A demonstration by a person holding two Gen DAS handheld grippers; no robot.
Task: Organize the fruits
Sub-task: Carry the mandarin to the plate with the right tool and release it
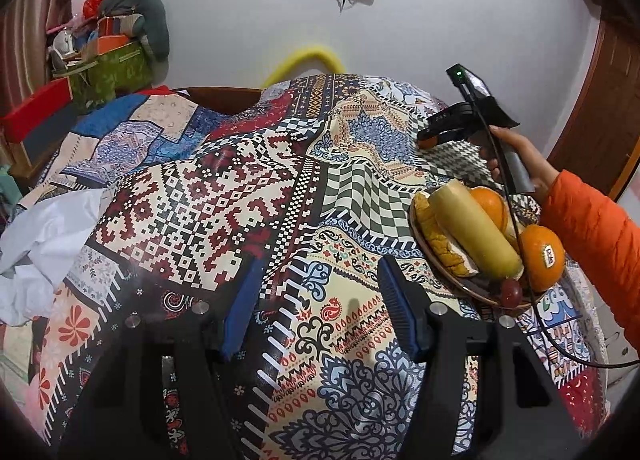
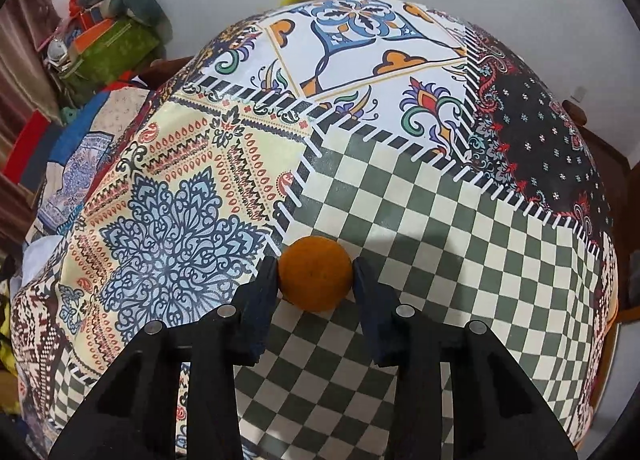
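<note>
Orange and matte, the small fruit (image 2: pixel 315 275) is sitting between our right gripper (image 2: pixel 315 280) pads, which are clamping it on the checked cloth (image 2: pixel 440 260). We are squeezing gently and centring it. Being round, it shows no long axis. Our left gripper (image 1: pixel 316 312) is hanging slack, empty; the bowl (image 1: pixel 440 272) lies rightward.
</note>
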